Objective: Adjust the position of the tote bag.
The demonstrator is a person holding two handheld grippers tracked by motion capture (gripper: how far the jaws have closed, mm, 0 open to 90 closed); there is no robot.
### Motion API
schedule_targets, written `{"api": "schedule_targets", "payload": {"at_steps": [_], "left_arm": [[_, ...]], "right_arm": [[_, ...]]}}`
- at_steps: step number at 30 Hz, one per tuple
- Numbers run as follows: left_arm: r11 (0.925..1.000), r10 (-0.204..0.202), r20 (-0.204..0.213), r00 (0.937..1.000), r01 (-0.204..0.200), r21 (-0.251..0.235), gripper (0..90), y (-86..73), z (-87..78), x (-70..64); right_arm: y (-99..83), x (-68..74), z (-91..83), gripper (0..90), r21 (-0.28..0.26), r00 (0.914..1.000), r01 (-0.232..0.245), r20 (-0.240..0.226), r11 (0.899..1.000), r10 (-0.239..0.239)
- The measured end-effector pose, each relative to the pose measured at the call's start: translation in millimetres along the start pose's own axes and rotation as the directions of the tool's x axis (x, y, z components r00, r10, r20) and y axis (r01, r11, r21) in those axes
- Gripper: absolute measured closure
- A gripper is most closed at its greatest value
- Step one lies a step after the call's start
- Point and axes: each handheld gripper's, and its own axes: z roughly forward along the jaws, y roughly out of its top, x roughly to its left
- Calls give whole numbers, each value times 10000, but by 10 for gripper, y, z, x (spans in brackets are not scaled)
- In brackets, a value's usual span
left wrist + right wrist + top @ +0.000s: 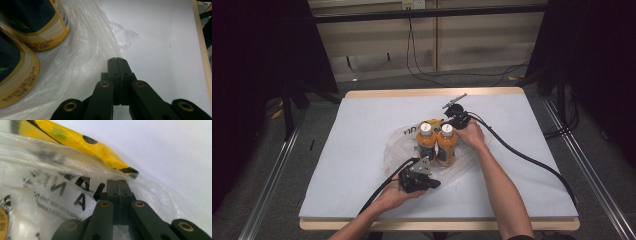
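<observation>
— What's going on at the middle of the frame?

— Two bottles [438,144] of orange drink stand upright, touching each other, on a crumpled clear plastic bag [399,145] spread over the white surface [362,130]. A yellow packet [82,143] lies at the bag's far edge, towards the top of the right gripper view.

— And the grippers?

— The left gripper [434,184] sits just below the bottles in the high view. In its own view the jaws are pressed together over the bag's rim, and I'd guess a fold of film is pinched there, but I can't tell for certain. The right gripper [457,120] is above and right of the bottles, jaws likewise closed tight at the printed edge of the bag; again, whether film is caught between them is too hard to make out.

— How would that bag handle?

— Thin, limp and slippery, I'd say. It will stretch and slide rather than hold a shape, so the place to take it is the rim on opposite sides, with a good fold in each grip. The bottles look full, so fairly heavy and top-heavy; lift the film unevenly and they could topple.
</observation>
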Motion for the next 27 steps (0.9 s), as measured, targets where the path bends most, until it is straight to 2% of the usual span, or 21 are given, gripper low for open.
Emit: {"api": "schedule_targets", "payload": {"at_steps": [1, 2, 3, 6, 8, 14, 16, 17, 18, 19, 20, 22, 23, 24, 25, 26, 27], "left_arm": [[10000, 56, -30, 10000, -56, 80, 900, 6, -3, -15], [10000, 76, 154, 9999, -76, -28, 900, 5, 7, -34], [9998, 132, 118, 9998, -134, 137, 900, 12, -1, -53], [9996, 263, 129, 9996, -265, 104, 900, 17, 6, -71], [9999, 127, 203, 9997, -129, 108, 900, 16, 4, -65], [9998, 170, 266, 9995, -171, 35, 900, 18, 12, -54], [9999, 34, 238, 9997, -37, 101, 900, 22, 7, -50], [9994, -12, 172, 9999, 6, 342, 900, 31, -10, -47], [9999, -137, 223, 9997, 135, 89, 900, 23, 4, -47], [9999, -139, 150, 9998, 138, 43, 900, 25, 3, -44], [9995, -318, 227, 9992, 320, -57, 900, 31, -13, -32], [9993, -356, 232, 9991, 358, -104, 900, 53, -50, -29], [9986, -409, 310, 9987, 420, -334, 900, 60, -62, -35], [9986, -409, 310, 9987, 420, -334, 900, 60, -62, -35], [9971, -432, 376, 9984, 455, -618, 900, 97, -121, -41], [9971, -432, 376, 9984, 455, -618, 900, 97, -121, -41], [9949, -516, 403, 9979, 549, -847, 900, 120, -164, -43]], "right_arm": [[8, -4, 9, 900, -21, 10000, -81, -8, 10000, 81], [21, -16, 29, 900, -122, 9999, -99, 39, 9999, 99], [24, -19, 31, 900, -111, 9999, -129, 37, 9999, 130], [34, -23, 41, 900, -128, 9997, -238, 60, 9996, 238], [40, -33, 53, 900, -217, 9998, -168, 119, 9996, 171], [61, -46, 81, 900, -333, 9979, -547, 324, 9980, 557], [61, -54, 85, 900, -411, 9980, -562, 276, 9976, 574], [59, -46, 80, 900, -373, 9978, -603, 270, 9975, 614], [52, -38, 67, 900, -378, 9981, -594, 130, 9975, 599], [49, -27, 50, 900, -338, 9980, -610, 135, 9976, 615], [46, -20, 23, 900, -385, 9977, -660, 150, 9971, 666], [38, -16, -29, 883, -746, 9978, -664, -24, 9950, 664], [37, -7, -63, 862, -854, 9970, -769, -38, 9934, 768], [37, -7, -63, 862, -854, 9970, -769, -38, 9934, 768], [34, 3, -153, 868, -1151, 9964, -833, -257, 9899, 809], [34, 3, -153, 868, -1151, 9964, -833, -257, 9899, 809], [36, 7, -188, 869, -1231, 9967, -787, -276, 9893, 758]]}}
